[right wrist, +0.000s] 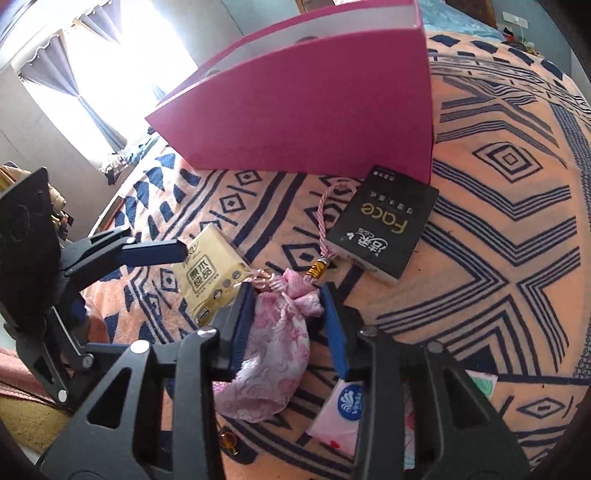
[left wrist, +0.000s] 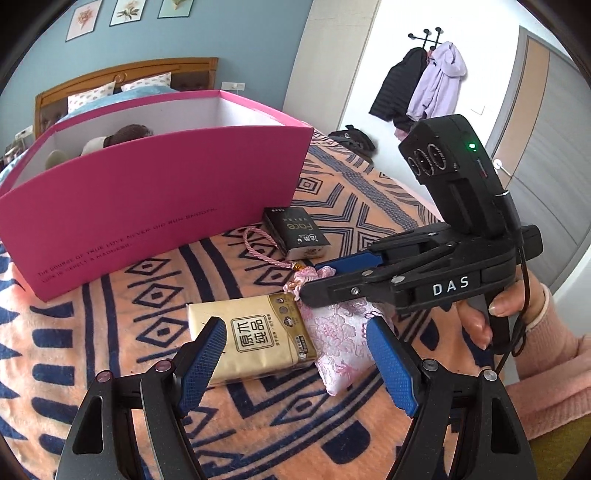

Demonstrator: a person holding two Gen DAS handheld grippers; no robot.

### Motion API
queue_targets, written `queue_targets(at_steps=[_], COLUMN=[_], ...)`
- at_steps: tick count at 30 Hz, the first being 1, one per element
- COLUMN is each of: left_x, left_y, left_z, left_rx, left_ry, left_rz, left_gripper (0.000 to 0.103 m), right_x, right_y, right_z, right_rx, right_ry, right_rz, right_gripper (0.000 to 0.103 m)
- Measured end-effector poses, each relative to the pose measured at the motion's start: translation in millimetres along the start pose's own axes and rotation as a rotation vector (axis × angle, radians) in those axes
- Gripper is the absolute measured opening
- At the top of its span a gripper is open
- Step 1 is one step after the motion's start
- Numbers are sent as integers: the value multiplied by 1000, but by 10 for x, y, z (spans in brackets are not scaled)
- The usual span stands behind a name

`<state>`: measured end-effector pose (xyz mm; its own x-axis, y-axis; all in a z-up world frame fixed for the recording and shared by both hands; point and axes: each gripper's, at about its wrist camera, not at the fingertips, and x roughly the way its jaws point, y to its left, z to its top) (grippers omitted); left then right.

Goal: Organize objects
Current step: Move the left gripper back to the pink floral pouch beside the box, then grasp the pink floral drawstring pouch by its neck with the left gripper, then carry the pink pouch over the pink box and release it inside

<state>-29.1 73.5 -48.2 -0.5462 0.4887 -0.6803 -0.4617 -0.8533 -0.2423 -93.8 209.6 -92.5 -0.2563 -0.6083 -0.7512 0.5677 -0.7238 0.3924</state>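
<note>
A: Straddling the pink sachet (right wrist: 280, 343), right gripper (right wrist: 286, 295) has its pads at the gathered neck; contact unclear, so grip state I cannot tell; long axis runs along the fingers.

B: Left gripper (left wrist: 295, 354) gapes empty over the gold tissue pack (left wrist: 251, 339); pink box (left wrist: 155, 206) lies beyond both, toward the blanket's (left wrist: 110, 332) far edge.

A bedroom. A blue wall (left wrist: 229, 40) is carrying three framed flower prints (left wrist: 127, 13) above a wooden headboard (left wrist: 125, 72), with patterned pillows (left wrist: 92, 95) leaning against it. A peach blanket (left wrist: 332, 206) with navy geometric patterning is covering the bed. On a white wall (left wrist: 343, 55), a coat rack (left wrist: 426, 37) is holding a black jacket (left wrist: 397, 88) and a lilac jacket (left wrist: 439, 81), beside a grey door (left wrist: 546, 147). Daylight is pouring through a window (right wrist: 118, 62) with grey curtains (right wrist: 61, 74) drawn aside.
</note>
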Motion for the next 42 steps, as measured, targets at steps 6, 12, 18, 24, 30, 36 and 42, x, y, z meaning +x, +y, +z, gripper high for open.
queue_targets(at_steps=[6,12,18,24,30,36,42], left_x=[-12,-62,-86,-143,-255,-362,-406], left_y=[-3,-83,-145,-115,-99,-48,68], left_z=[0,10,47,184,373,618,882], left_rx=[-11,8,17,14,30,46,52], left_ry=[-1,-6,-11,-32,-79,-130,-178], left_rz=[-46,-96,-133,-145,-115,-58,-24], left_gripper=[80,80,75,48,46,46,46], right_x=[-239,-423,-567,-767,-909,-1027,-1108], right_y=[93,178,258,413,532,587,600], right_z=[-8,32,98,237,445,675,945], right_rx=[-19,-36,-56,-114,-175,-210,-227], right_ry=[-89,-146,-200,-264,-314,-362,-407], right_rz=[11,36,46,34,22,20,0], right_gripper=[35,35,35,35,35,35,35])
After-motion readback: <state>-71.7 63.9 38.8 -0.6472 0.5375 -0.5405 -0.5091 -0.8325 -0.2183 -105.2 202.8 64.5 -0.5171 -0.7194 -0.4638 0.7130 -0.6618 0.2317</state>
